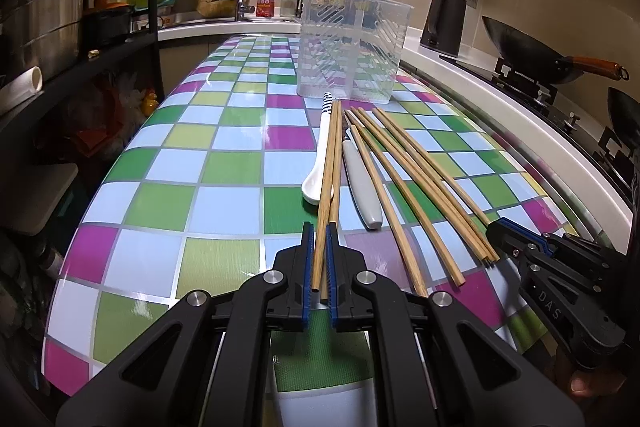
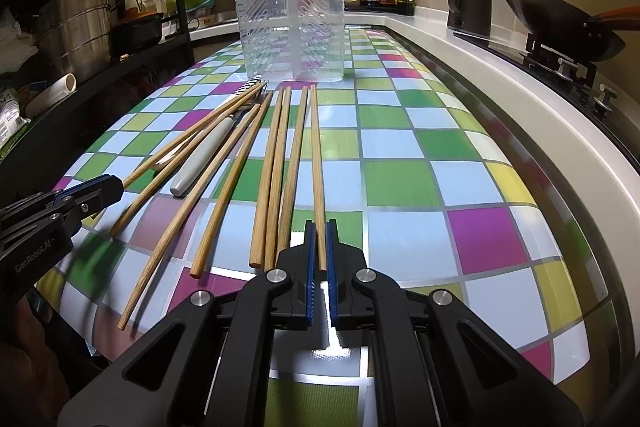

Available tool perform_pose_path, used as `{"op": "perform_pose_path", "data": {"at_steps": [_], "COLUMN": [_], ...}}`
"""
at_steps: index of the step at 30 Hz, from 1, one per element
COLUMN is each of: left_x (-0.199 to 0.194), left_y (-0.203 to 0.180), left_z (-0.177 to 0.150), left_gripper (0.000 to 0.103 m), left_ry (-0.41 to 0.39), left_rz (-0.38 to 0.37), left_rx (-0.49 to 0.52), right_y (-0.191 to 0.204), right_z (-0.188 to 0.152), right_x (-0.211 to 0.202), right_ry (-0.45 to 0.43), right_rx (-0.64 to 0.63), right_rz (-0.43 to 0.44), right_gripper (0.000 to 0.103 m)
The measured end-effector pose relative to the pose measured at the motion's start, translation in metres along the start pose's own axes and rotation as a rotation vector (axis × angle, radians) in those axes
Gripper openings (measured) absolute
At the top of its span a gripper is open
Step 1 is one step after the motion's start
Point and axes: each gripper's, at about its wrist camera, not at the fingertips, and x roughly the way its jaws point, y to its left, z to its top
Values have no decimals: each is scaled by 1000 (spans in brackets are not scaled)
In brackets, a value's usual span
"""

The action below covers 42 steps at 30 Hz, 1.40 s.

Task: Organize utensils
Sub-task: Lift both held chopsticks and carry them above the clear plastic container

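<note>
Bamboo chopsticks are being clamped at their near ends: the left gripper (image 1: 320,259) is pinching a pair (image 1: 329,187), the right gripper (image 2: 320,255) a single stick (image 2: 316,167). Both are lying on the checkered tabletop (image 1: 168,163), apparently bound for the clear slotted plastic holder (image 1: 352,43) standing beyond.

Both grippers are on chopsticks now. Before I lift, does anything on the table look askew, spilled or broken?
Nothing spilled or broken. The loose chopsticks lie fanned out and crossing instead of paired, one over the white spoon, with a grey-handled utensil among them. The clear holder stands upright, nothing visible inside. Left gripper pinches two chopsticks, right gripper one.
</note>
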Motion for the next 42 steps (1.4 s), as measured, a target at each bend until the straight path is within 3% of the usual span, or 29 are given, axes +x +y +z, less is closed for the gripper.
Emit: {"op": "perform_pose_path", "data": {"at_steps": [8,20,25,37,42], "left_x": [-19,-54,-60,-55,-44], "left_y": [-3,-12,-13,-9,0], "left_z": [10,33,47,116,154], "left_gripper": [5,5,5,5,5], "left_ry": [-84,-249,-278,-348,-336], "left_rz": [10,8,8,9,-13], "left_rx": [13,70,62,83,60], "right_y": [-4,6,4,-3,-7], "right_z": [16,59,77,147,175], "right_x": [-16,-58,-67,-80,-74], "right_ry": [-31,-173,-216,-310,-318], "right_rx": [18,-33,-28,-26,-23], "right_rz": [-3,-22,-21,-9,6], "right_gripper": [5,5,5,5,5]}}
